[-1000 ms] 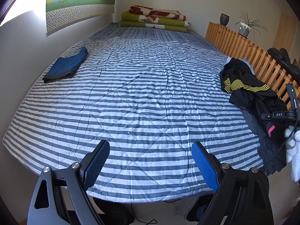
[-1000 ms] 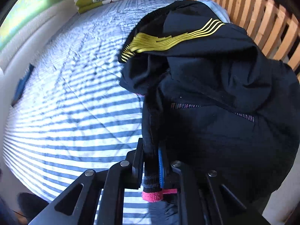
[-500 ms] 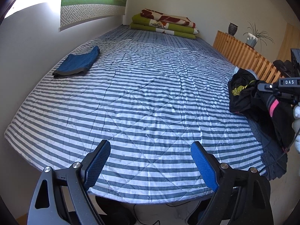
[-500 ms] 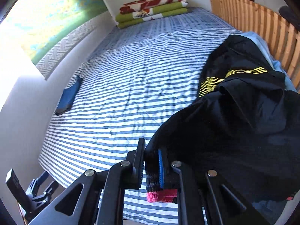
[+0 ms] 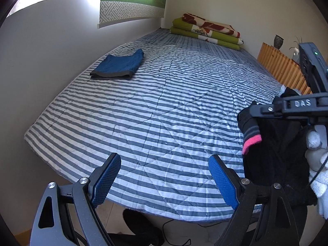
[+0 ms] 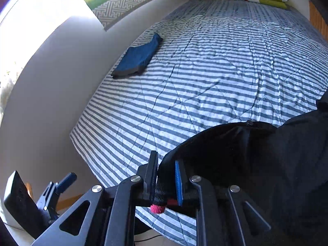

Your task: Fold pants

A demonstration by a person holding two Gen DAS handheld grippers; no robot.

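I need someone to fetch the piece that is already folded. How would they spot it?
Look at the striped bed, on the side along the wall with the hanging. The folded blue cloth lies flat there, alone, far from the black pants.

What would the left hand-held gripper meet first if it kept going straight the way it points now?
Most likely the striped bedspread. The left hand-held gripper is open and empty, aimed down at bare cover near the bed's near edge. The black pants hang off to its right, seemingly outside that line.
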